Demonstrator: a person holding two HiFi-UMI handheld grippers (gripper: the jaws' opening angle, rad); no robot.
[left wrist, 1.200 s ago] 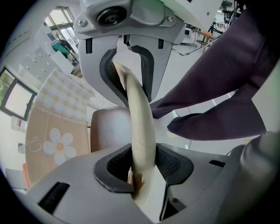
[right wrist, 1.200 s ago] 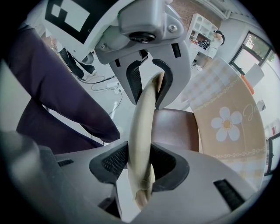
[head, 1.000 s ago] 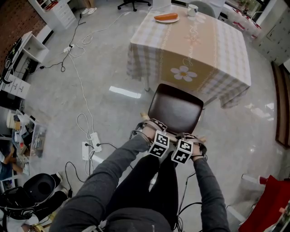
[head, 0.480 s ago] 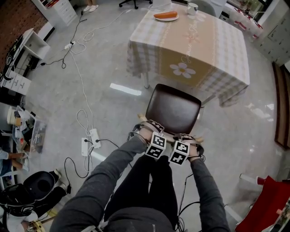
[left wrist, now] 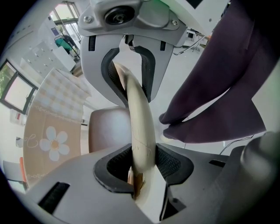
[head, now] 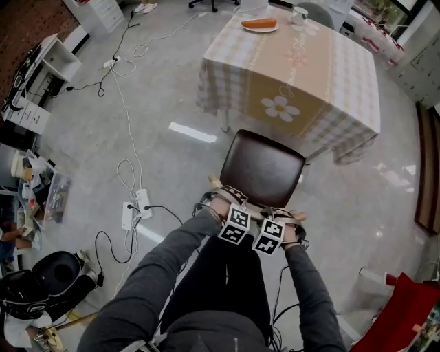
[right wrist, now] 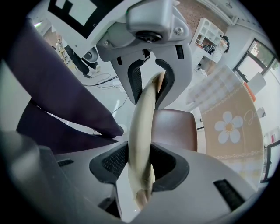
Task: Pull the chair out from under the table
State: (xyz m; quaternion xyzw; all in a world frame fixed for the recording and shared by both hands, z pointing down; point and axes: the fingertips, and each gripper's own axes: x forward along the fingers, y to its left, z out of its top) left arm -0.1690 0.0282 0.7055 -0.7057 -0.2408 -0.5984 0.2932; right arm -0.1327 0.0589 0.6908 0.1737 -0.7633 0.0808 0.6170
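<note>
The chair (head: 265, 167) has a dark brown seat and a pale wooden top rail (head: 256, 210). It stands on the floor just clear of the near edge of the table (head: 295, 75), which wears a checked cloth with a flower print. My left gripper (head: 230, 212) and right gripper (head: 278, 221) sit side by side on that rail, pointing down. In the left gripper view the rail (left wrist: 139, 118) runs between the jaws of the left gripper (left wrist: 135, 122), which clamp it. The right gripper (right wrist: 144, 131) clamps the rail (right wrist: 145, 118) the same way. The brown seat (right wrist: 175, 129) shows beyond.
Cables and a power strip (head: 130, 214) lie on the floor to the left. A black bag (head: 51, 275) sits at lower left, and a red object (head: 405, 309) at lower right. On the table's far side are a plate with a carrot (head: 260, 25) and a mug (head: 299, 14). My legs stand right behind the chair.
Both grippers and the chair have shifted a little toward me, away from the table. The grip on the rail is unchanged.
</note>
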